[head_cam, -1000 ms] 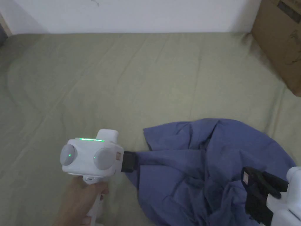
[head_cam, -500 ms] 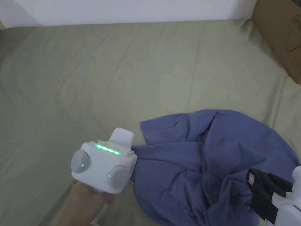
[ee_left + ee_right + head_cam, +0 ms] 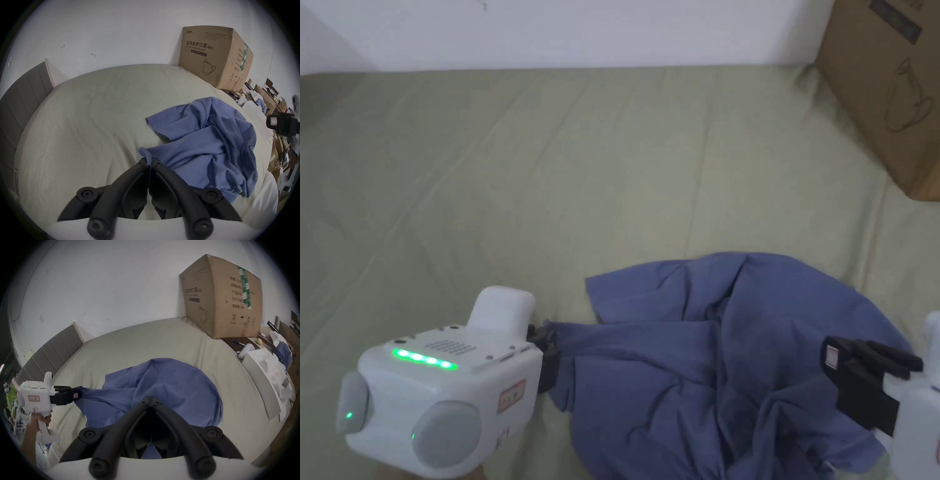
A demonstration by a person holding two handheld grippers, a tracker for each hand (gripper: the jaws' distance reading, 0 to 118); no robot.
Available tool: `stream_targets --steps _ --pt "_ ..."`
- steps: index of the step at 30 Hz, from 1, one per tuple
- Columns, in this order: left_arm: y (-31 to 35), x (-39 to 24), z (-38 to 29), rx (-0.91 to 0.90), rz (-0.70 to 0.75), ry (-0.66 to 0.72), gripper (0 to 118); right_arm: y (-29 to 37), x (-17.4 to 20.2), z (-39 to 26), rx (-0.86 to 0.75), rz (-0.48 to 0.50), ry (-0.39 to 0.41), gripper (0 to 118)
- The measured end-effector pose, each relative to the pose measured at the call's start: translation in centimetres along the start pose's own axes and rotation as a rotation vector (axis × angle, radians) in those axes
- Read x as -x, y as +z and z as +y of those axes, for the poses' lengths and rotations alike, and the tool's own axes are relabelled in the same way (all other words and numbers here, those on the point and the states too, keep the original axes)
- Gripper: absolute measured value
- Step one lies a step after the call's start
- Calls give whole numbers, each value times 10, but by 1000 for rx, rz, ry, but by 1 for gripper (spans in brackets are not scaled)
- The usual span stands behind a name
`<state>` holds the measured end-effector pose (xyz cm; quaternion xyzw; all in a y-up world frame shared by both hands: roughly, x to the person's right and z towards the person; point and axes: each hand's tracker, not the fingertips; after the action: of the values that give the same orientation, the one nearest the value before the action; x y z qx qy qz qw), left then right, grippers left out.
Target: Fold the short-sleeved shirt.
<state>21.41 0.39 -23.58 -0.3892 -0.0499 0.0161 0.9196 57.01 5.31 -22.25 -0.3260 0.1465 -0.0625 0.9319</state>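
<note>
A crumpled blue short-sleeved shirt (image 3: 725,350) lies on the near right part of a bed with a pale green sheet (image 3: 550,162). My left gripper (image 3: 547,350) is shut on a corner of the shirt's left edge and holds it stretched out to the left; the pinch is plain in the left gripper view (image 3: 148,160) and the right gripper view (image 3: 76,393). My right gripper (image 3: 832,357) hovers over the shirt's right side with its jaws together and no cloth between them (image 3: 151,400). It hangs in the air at the far right of the left gripper view (image 3: 272,121).
A large cardboard box (image 3: 887,87) stands on the bed's far right corner against the white wall (image 3: 581,31). A grey padded headboard (image 3: 21,100) bounds the left side. Cluttered furniture (image 3: 267,363) lies beyond the right edge. Bare sheet spreads left of and beyond the shirt.
My left gripper has drawn back to the left and toward me with the shirt's corner, stretching that edge out. The right gripper stays over the shirt's right side.
</note>
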Motion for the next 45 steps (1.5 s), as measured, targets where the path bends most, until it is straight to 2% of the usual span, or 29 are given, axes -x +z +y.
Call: stream_targets --steps 1,2,5,6,10,14,19,22,23,25,26,27,29,30,31,33,38,39,42,45 --pt "2 -2 -1 -3 -5 0 2 -6 -2 9 4 22 -8 1" --pt "4 -4 -1 -3 -6 0 2 -15 -5 19 19 51 -5 11" --pt "7 -9 -3 1 -5 -16 1 -53 -15 49 48 78 -14 89" --pt "8 -10 -4 3 -7 -21 2 -70 -18 58 92 86 7 104" --pt "11 -15 -6 16 -6 -42 2 -131 -21 86 153 97 178 103" --pt "11 -15 -9 13 19 -53 2 -194 -17 103 286 60 273 103" --pt "11 -15 -8 23 9 -48 2 -241 9 97 303 38 565 102" --pt "9 -13 -8 28 6 -42 2 -252 25 93 347 148 647 102" --pt "7 -10 -9 29 2 -34 2 -258 31 89 388 155 695 102" --pt "5 -8 -9 32 3 -24 2 -276 36 76 493 69 776 99" --pt "5 -8 -8 32 1 -21 2 -284 35 68 537 41 790 93" --pt "5 -8 -8 34 1 -17 2 -285 30 67 528 102 712 90" --pt "3 -7 -7 35 -6 -17 2 -280 24 75 505 108 613 83" --pt "2 -8 -7 41 -3 -16 1 -277 21 78 512 140 597 67" --pt "1 -7 -8 39 -1 -19 2 -273 20 78 500 133 609 55" --pt "0 -8 -8 46 4 -17 2 -262 22 79 477 121 619 7" --pt "7 -4 -9 47 3 12 2 -240 32 77 457 86 657 7" --pt "14 -6 -5 56 6 20 1 -231 30 83 446 90 639 7" --pt "33 -5 2 38 54 35 1 -195 26 112 357 106 518 7" --pt "64 5 16 -19 137 49 1 -145 20 148 245 83 484 7"
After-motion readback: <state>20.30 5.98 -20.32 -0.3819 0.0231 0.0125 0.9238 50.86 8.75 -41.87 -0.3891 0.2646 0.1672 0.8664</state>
